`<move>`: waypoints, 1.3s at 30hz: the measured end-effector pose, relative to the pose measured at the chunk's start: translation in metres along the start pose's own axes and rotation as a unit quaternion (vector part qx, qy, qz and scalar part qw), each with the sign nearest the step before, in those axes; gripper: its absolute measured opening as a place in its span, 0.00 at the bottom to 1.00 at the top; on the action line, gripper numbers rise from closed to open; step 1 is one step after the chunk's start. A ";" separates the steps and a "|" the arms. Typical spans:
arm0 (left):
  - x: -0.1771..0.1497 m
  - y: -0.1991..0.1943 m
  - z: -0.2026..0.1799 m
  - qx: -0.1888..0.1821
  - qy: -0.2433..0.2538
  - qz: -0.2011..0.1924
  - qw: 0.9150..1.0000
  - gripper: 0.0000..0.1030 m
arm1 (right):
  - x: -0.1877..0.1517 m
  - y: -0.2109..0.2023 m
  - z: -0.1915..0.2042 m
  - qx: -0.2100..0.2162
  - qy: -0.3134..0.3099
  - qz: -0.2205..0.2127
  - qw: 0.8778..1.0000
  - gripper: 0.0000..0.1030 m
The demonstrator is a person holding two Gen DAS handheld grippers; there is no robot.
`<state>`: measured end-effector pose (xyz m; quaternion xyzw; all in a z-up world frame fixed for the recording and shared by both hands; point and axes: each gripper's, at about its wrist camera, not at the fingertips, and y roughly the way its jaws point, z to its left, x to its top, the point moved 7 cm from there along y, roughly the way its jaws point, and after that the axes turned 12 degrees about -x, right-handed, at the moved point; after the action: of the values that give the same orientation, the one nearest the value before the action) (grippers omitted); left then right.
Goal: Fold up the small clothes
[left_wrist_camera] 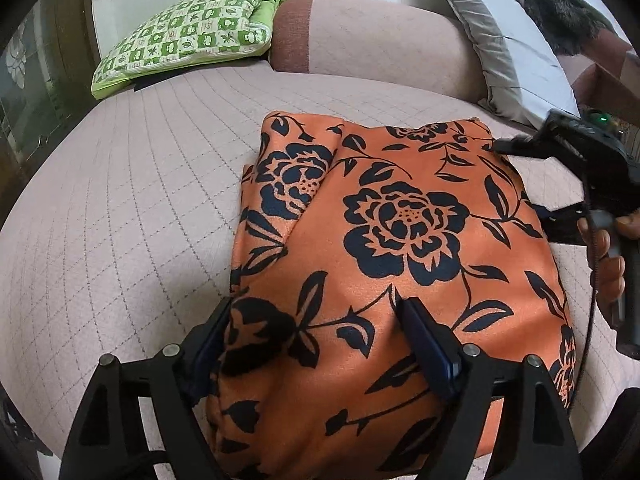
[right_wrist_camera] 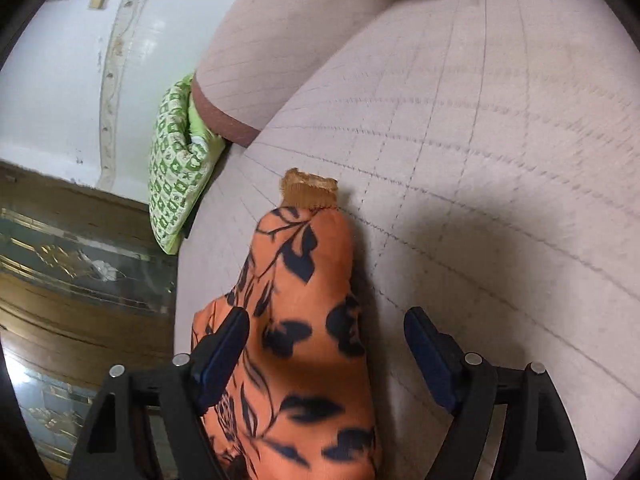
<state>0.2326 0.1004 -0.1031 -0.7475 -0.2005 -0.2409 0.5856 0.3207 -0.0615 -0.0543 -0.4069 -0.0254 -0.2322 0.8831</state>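
Left wrist view has the left claw (left_wrist_camera: pixel 316 344) spread over the near edge of the orange floral garment (left_wrist_camera: pixel 400 248) lying on the bed (left_wrist_camera: pixel 120 216), while right wrist view shows the right claw (right_wrist_camera: pixel 326 344) spread around a sleeve (right_wrist_camera: pixel 304 280), so I'd pinch near the cuff (right_wrist_camera: pixel 310 188) before folding inward.

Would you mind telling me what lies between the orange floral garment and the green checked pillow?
Only bare quilted pink bedcover separates the garment from the pillow; the left wrist view shows this best.

The left gripper (left_wrist_camera: pixel 316 340) points steeply down with jaws spread wide, the right gripper (right_wrist_camera: pixel 326 344) half-spread, gripping nothing.
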 end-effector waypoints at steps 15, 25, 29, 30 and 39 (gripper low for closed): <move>0.000 -0.001 -0.002 0.007 -0.002 -0.002 1.000 0.82 | -0.035 -0.055 0.004 -0.019 -0.015 -0.057 0.998 0.77; -0.003 -0.003 0.001 0.006 -0.001 -0.005 1.000 0.82 | -0.125 -0.040 -0.008 -0.024 -0.031 0.026 0.999 0.45; -0.003 -0.004 0.003 0.003 -0.006 -0.009 1.000 0.83 | -0.132 -0.056 0.023 -0.092 -0.104 -0.011 0.990 0.35; -0.003 -0.002 0.002 0.003 -0.003 -0.006 1.000 0.83 | -0.134 -0.042 0.010 -0.115 -0.092 0.009 0.989 0.35; -0.002 -0.001 -0.002 0.012 -0.003 -0.005 1.000 0.84 | -0.106 -0.070 0.005 -0.025 -0.016 -0.027 0.999 0.71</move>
<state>0.2298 0.0992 -0.1032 -0.7401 -0.2089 -0.2394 0.5927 0.1973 -0.0558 -0.0266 -0.4314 -0.0446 -0.2496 0.8658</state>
